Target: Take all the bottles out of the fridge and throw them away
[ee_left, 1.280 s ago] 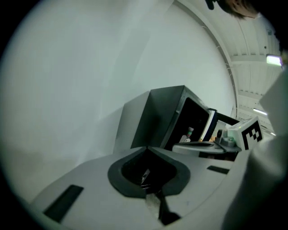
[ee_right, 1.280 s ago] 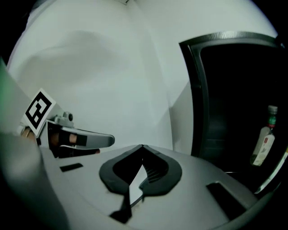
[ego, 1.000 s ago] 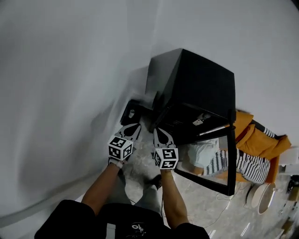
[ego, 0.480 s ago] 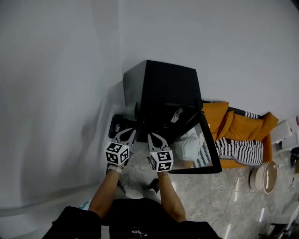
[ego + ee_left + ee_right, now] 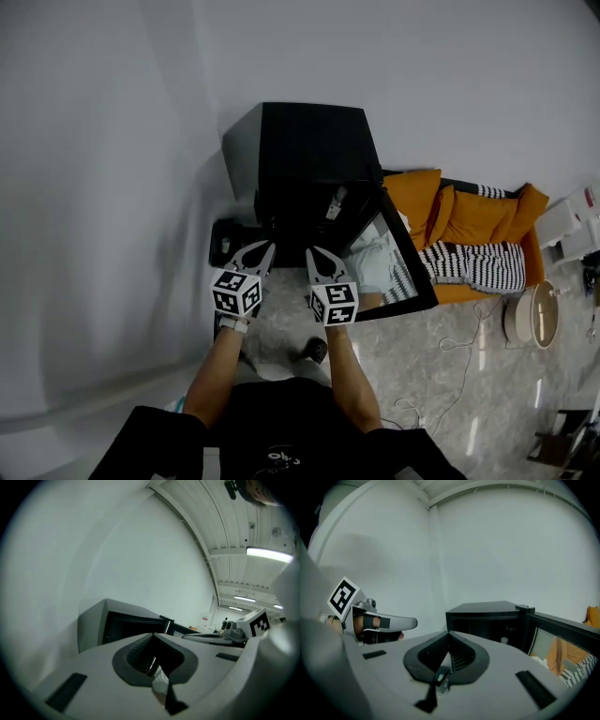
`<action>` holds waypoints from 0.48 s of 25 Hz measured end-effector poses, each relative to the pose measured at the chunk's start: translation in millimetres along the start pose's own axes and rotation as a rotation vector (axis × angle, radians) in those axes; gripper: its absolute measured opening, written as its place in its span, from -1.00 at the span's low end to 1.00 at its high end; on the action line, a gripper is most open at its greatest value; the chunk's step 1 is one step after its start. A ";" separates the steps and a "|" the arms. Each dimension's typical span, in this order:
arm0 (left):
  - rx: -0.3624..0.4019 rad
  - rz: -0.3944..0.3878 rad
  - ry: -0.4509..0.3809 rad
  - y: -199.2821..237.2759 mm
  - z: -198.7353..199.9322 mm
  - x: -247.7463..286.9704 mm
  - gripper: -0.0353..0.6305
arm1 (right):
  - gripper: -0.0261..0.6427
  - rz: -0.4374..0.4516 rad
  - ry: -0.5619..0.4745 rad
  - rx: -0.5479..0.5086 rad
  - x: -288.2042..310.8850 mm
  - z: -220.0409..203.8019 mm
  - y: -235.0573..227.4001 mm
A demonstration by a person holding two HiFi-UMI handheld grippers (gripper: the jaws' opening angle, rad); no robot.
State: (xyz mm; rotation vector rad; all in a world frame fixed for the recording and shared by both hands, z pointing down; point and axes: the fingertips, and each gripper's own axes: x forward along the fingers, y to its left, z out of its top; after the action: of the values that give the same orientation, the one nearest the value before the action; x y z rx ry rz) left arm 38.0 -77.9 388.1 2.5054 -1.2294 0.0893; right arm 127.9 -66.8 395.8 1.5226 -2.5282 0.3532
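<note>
Head view puts my left gripper (image 5: 264, 248) and right gripper (image 5: 315, 253) side by side before the black fridge (image 5: 309, 150), whose glass door (image 5: 405, 272) stands swung open to the right. Both grippers have their jaws pressed together at the tips, pinching nothing. Through the right gripper view I make out a small bottle (image 5: 504, 640) standing inside the fridge, near the door side, well apart from both grippers.

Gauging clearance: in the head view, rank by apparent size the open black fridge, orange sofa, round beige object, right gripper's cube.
1. Black fridge, door included.
2. Orange sofa, close behind.
3. Round beige object and marker cube on the right gripper: alike; cube nearer the camera, so unranked.
</note>
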 end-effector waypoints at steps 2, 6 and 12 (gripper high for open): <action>0.005 -0.019 0.005 -11.5 -1.7 5.0 -0.88 | -0.90 -0.023 0.004 0.002 -11.3 -3.5 -11.4; 0.020 -0.051 0.019 -28.7 -6.2 14.5 -0.88 | -0.90 -0.068 0.008 0.018 -26.5 -9.9 -32.5; 0.031 -0.076 0.030 -36.2 -8.1 22.9 -0.88 | -0.90 -0.113 0.001 0.031 -36.0 -12.8 -48.8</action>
State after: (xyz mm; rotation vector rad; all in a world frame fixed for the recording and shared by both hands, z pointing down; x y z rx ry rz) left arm 81.2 -72.1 390.3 2.5640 -1.1283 0.1277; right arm 188.1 -54.8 404.1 1.6672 -2.4338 0.3791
